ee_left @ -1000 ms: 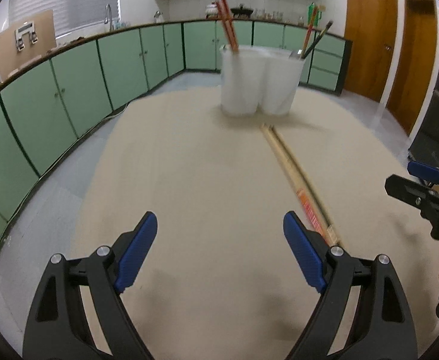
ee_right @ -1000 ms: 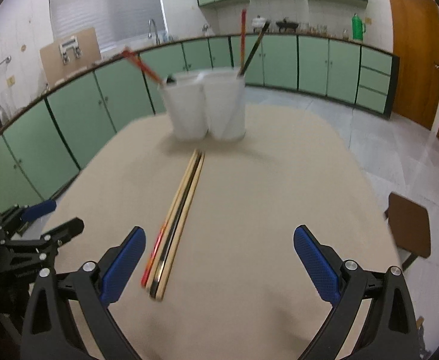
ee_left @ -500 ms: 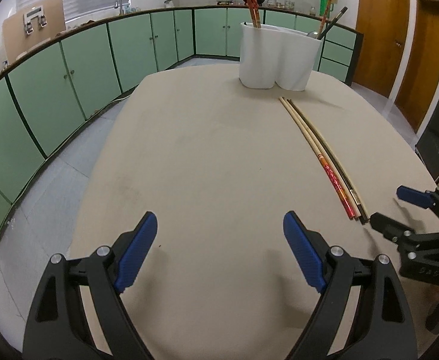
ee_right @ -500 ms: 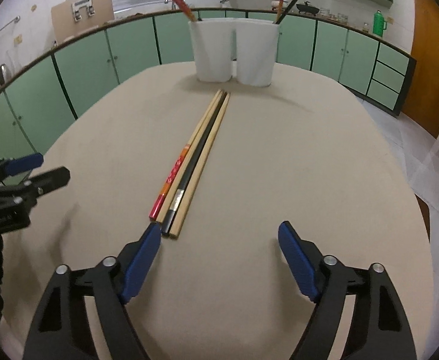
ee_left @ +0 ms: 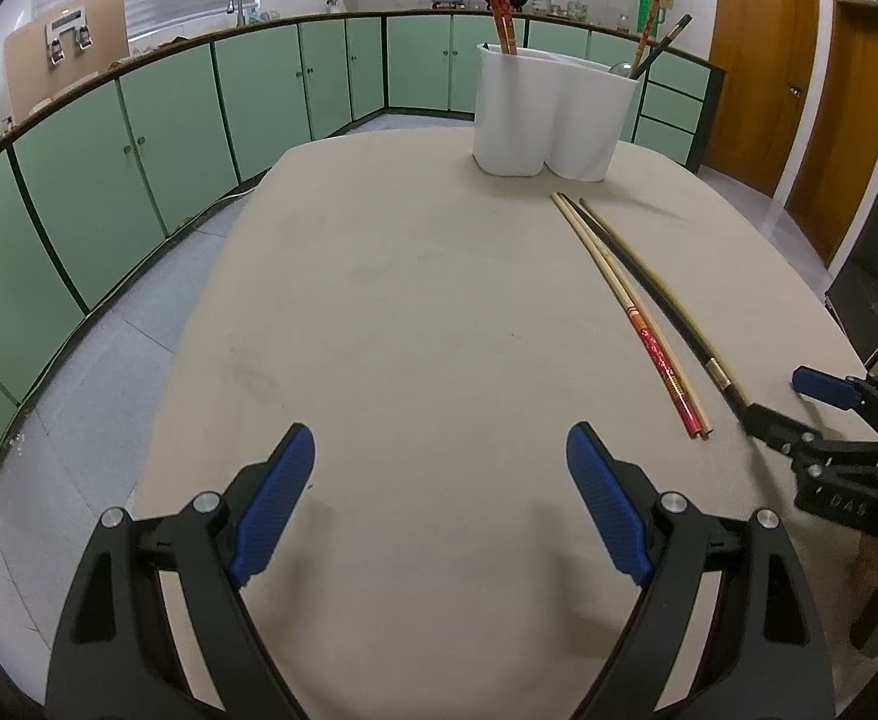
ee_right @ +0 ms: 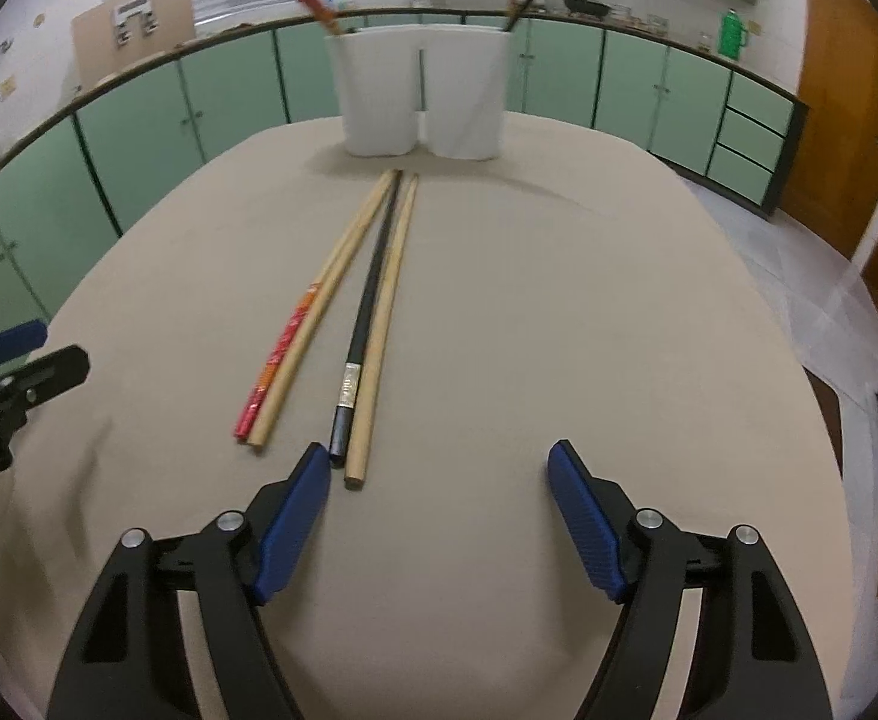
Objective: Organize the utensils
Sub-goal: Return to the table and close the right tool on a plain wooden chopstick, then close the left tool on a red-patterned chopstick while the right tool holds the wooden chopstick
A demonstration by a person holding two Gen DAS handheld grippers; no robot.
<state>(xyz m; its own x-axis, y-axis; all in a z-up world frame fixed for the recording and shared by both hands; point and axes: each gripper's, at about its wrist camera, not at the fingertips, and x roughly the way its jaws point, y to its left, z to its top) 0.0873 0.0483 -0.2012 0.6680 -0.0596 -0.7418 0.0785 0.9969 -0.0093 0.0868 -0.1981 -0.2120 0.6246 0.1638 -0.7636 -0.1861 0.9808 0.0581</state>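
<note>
Four chopsticks lie lengthwise on the beige table [ee_right: 559,300]: a red-patterned one [ee_right: 285,354] beside a plain wooden one [ee_right: 324,300], then a black one [ee_right: 366,312] beside another wooden one [ee_right: 387,300]. My right gripper [ee_right: 439,462] hangs low over their near ends with its jaws closing. The black and wooden ends lie just at its left fingertip [ee_right: 312,474], and no pad presses on them. My left gripper [ee_left: 439,456] stands open over bare table, left of the chopsticks [ee_left: 649,330]. A white two-cup holder [ee_right: 423,102] at the far end has chopsticks standing in it.
Each gripper shows in the other's view: the right gripper [ee_left: 823,414] at the right edge, the left gripper [ee_right: 24,354] at the left edge. Green cabinets [ee_left: 108,180] curve around the room. A wooden door [ee_left: 757,72] stands at the far right.
My right gripper has sunk toward the chopsticks' near ends and its jaws have narrowed. The near ends now lie as two pairs with a gap. The left gripper stays open.
</note>
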